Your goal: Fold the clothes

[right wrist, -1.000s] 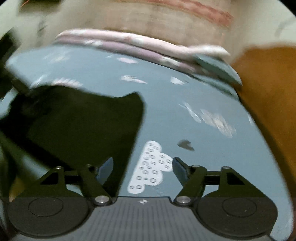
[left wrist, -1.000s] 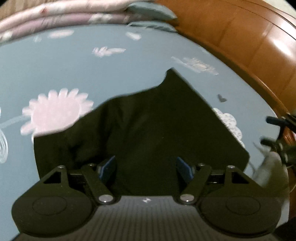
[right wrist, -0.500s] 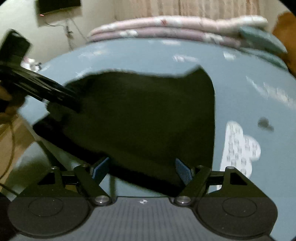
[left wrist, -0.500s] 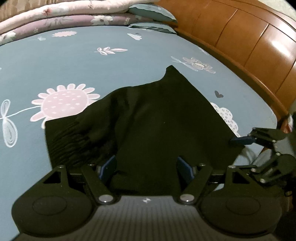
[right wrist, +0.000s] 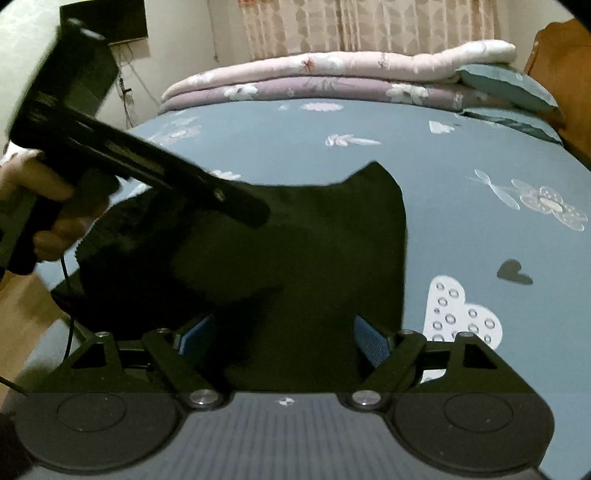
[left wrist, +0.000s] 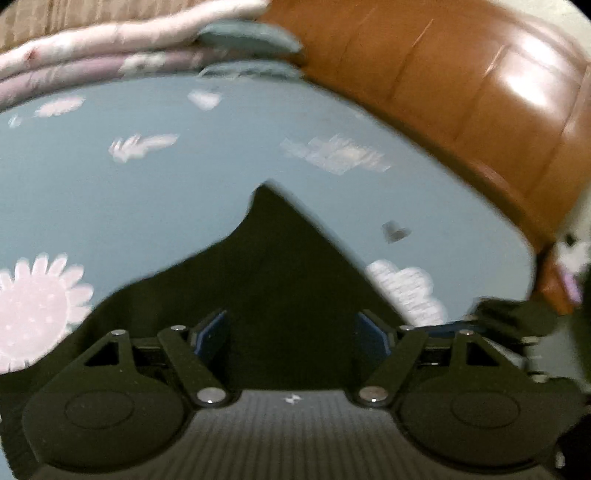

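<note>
Black garment (right wrist: 295, 258) flat, pointed corner toward pillows; left gripper (left wrist: 291, 332), right gripper (right wrist: 282, 334) both spread.

text: none readable | labels: none | brands: none | numbers: none

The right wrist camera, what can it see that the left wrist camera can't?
Only the right wrist view shows a hand holding the left hand-held gripper over the black garment, plus curtains and a dark screen on the wall. Only the left wrist view shows the big pink flower on the sheet and the long wooden headboard. Both show the garment lying on the blue sheet, the white cloud print, the grey heart and the folded quilts.
</note>
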A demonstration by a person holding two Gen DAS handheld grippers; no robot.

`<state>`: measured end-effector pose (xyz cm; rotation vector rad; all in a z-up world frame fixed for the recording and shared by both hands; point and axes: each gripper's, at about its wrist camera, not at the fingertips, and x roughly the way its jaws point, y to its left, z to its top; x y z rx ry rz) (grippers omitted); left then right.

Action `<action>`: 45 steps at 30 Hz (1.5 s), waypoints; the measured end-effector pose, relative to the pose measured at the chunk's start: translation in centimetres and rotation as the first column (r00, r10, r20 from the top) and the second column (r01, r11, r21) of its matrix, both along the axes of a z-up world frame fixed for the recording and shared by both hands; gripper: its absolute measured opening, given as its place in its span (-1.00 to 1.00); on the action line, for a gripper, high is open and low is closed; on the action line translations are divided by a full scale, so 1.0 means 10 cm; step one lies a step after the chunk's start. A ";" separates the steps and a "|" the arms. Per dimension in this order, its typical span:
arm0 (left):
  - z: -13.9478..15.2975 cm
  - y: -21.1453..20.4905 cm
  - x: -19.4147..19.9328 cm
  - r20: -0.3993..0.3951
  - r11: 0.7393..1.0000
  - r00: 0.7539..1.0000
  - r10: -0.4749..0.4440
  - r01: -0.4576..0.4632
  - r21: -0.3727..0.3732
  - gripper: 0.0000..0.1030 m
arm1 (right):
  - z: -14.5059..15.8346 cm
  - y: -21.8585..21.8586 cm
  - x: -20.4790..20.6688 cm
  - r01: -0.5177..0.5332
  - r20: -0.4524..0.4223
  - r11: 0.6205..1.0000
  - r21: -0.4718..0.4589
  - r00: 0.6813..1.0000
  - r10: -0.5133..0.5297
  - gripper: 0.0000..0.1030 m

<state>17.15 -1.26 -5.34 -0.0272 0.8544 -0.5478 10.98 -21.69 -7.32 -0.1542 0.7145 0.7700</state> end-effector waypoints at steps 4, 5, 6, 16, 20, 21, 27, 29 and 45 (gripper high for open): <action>-0.24 0.17 -0.02 -0.004 0.999 0.999 0.034 -0.034 -0.004 0.49 | -0.12 -0.06 0.04 0.004 -0.038 1.000 0.004 0.999 -0.003 0.67; -0.24 0.18 -0.04 0.001 0.999 0.999 0.034 -0.034 0.006 0.49 | -0.13 -0.08 0.06 0.004 -0.044 1.000 0.011 0.999 -0.003 0.67; -0.20 0.17 -0.04 -0.003 0.999 0.999 0.041 -0.041 0.021 0.49 | -0.13 -0.09 0.08 0.003 -0.051 1.000 0.019 0.999 -0.002 0.67; -0.21 0.26 -0.07 -0.043 0.996 0.997 0.066 -0.063 0.056 0.50 | 0.06 -0.08 0.17 0.008 -0.017 0.997 0.082 1.000 -0.007 0.71; -0.22 0.26 -0.09 -0.031 0.997 0.998 0.048 -0.046 0.056 0.50 | 0.05 -0.08 0.15 0.012 -0.018 0.997 0.081 1.000 -0.011 0.71; -0.22 0.28 -0.09 -0.031 0.998 0.998 0.045 -0.044 0.047 0.50 | 0.05 -0.08 0.15 0.013 -0.018 0.997 0.081 1.000 -0.012 0.71; -0.09 0.26 -0.03 -0.068 0.997 0.995 0.067 -0.065 0.035 0.47 | -0.08 -0.05 0.16 0.021 -0.043 0.999 0.036 0.999 -0.020 0.87; 0.06 0.19 0.03 -0.074 0.998 0.995 0.060 -0.059 0.017 0.46 | -0.16 -0.05 0.16 0.041 -0.064 0.999 0.025 0.997 -0.040 0.87; -0.12 -0.72 1.48 -0.257 0.959 0.966 -0.018 -0.056 -0.277 0.47 | -0.06 -0.16 0.07 0.025 -0.055 0.991 0.130 0.998 -0.018 0.88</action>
